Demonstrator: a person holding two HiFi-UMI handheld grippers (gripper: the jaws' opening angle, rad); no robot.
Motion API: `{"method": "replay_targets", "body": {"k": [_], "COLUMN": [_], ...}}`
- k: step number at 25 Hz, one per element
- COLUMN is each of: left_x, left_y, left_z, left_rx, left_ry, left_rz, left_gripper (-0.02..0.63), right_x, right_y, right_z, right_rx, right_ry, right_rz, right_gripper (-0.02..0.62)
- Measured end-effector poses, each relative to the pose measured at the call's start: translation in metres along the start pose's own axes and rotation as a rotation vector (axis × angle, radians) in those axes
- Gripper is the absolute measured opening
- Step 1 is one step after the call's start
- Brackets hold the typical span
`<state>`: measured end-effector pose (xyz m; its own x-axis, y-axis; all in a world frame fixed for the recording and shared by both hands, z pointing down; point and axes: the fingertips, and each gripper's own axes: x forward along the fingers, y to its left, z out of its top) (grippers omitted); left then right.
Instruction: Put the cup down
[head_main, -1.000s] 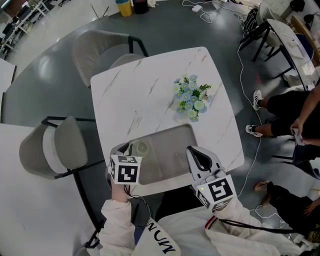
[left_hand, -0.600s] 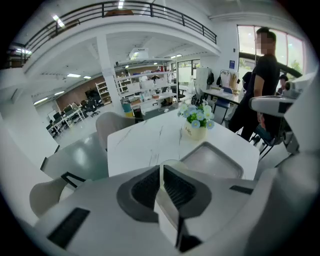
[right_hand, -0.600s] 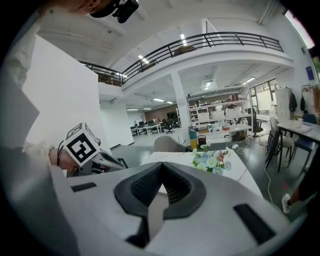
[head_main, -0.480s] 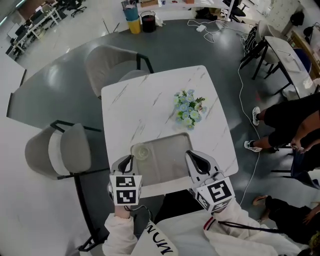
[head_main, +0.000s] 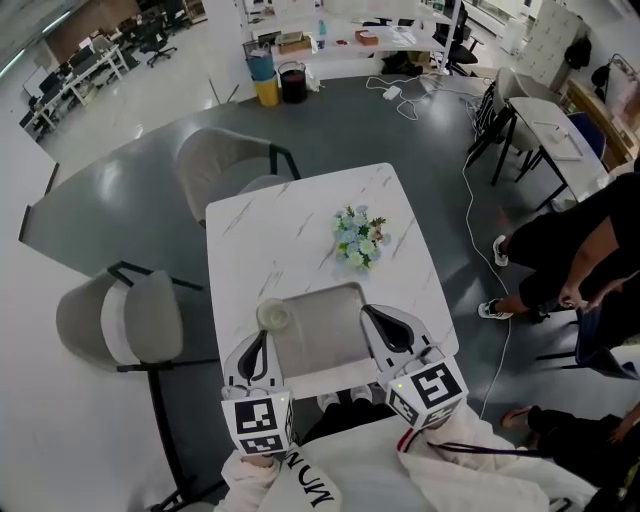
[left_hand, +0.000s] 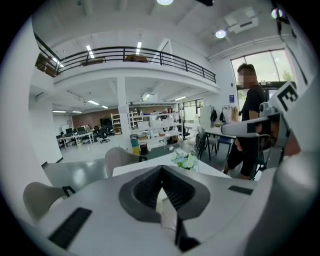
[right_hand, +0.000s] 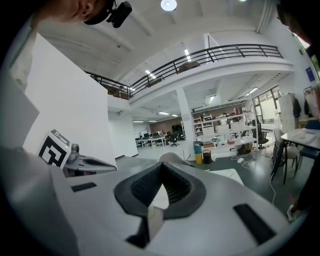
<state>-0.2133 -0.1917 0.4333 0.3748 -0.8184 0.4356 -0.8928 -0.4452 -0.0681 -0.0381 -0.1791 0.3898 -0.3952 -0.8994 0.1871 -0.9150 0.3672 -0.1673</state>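
Note:
A pale translucent cup (head_main: 272, 316) stands upright at the far left corner of a grey mat (head_main: 330, 330) on the white marble table (head_main: 290, 220). My left gripper (head_main: 258, 342) is just near of the cup, apart from it, shut and holding nothing. On the mat's right side my right gripper (head_main: 380, 318) is also shut and holds nothing. In the left gripper view the left gripper (left_hand: 161, 169) has its jaws meeting at the tip. The right gripper (right_hand: 162, 165) looks the same in its own view. Neither gripper view shows the cup.
A bunch of blue and white flowers (head_main: 357, 238) sits beyond the mat. Grey chairs stand at the far side (head_main: 225, 165) and the left side (head_main: 120, 320) of the table. A person in black (head_main: 590, 240) sits to the right, with cables on the floor.
Both grippers have drawn back toward me, and the left one is now clear of the cup. The cup stays upright at the mat's corner. The head view has pulled back.

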Motion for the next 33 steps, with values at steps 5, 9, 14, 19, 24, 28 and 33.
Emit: {"method": "replay_targets", "body": {"k": [5,9,14,19,24,28,33], "left_x": [-0.02,-0.024,-0.025,-0.026,-0.026,-0.023,-0.022], "left_y": [-0.003,-0.001,-0.002,-0.003,-0.001,0.0,-0.001], "left_z": [0.027,0.031,0.025,0.022,0.019,0.016,0.013], "left_rx": [0.001,0.003,-0.008,-0.014,-0.023,-0.026,-0.027], "left_ry": [-0.101,-0.143,-0.142,-0.127,-0.118,-0.109,-0.101], "left_rz": [0.042,0.062,0.056,0.056,0.056,0.05,0.044], "left_gripper": [0.009,0.009,0.009,0.009,0.009,0.009,0.009], "right_x": [-0.012,-0.015,-0.016,-0.017,-0.015,-0.013,-0.013], "right_y": [0.005,0.004,0.004,0.005,0.006,0.005,0.005], "right_z": [0.014,0.016,0.017,0.015,0.013,0.012,0.009], "right_rx": [-0.018,-0.031,-0.033,-0.03,-0.03,-0.029,-0.027], "right_ry": [-0.025,-0.041,-0.051,-0.04,-0.034,-0.031,-0.022], "right_rz": [0.002,-0.007,-0.017,-0.02,-0.019,-0.022,-0.026], "right_gripper": [0.003,0.003,0.003,0.003,0.003,0.003,0.003]}}
